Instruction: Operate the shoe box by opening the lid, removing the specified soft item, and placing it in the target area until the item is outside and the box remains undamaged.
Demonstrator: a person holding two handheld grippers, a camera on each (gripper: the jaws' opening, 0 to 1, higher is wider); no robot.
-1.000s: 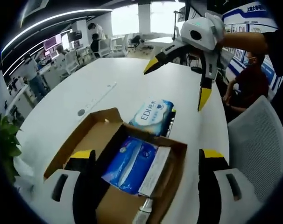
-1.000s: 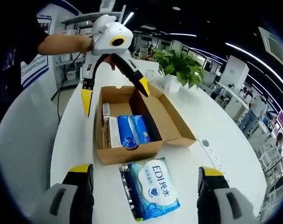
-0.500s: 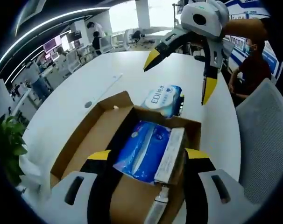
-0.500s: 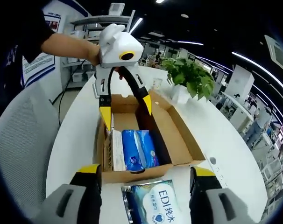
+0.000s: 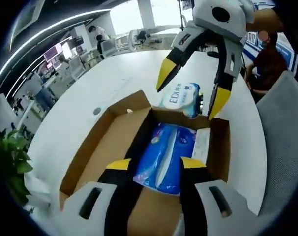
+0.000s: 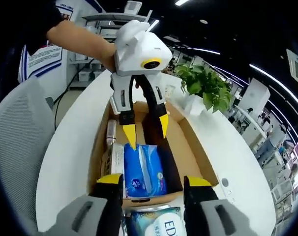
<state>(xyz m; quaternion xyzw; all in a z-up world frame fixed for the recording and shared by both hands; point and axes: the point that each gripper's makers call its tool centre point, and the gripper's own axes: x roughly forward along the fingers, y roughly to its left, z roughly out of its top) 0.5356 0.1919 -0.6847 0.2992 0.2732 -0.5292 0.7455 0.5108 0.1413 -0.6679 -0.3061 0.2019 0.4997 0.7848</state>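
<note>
- The cardboard shoe box (image 5: pixel 97 147) lies open on the white bench (image 5: pixel 90 93), its lid flap folded out flat at about 9 o'clock of the box in the left gripper view.
- Inside the box lies a blue soft pack (image 5: pixel 166 155), with a pale flat packet (image 5: pixel 203 140) just beside it at its 3 o'clock in that view.
- A second soft pack, white and blue with "EDI" printed on it (image 5: pixel 181 98), lies on the bench outside the box, just past its far wall at 12 o'clock.
- The left gripper (image 5: pixel 151 169) hangs over the blue soft pack, its yellow-tipped jaws apart and gripping nothing.
- The right gripper (image 5: pixel 193 93) enters from 1 o'clock, jaws apart, tips on either side of the EDI pack.
- In the right gripper view the left gripper (image 6: pixel 146 129) points down into the box (image 6: pixel 191 152), tips just above the blue pack (image 6: pixel 144 172).
- A potted plant (image 6: pixel 205 88) stands on the bench beyond the box.
</note>
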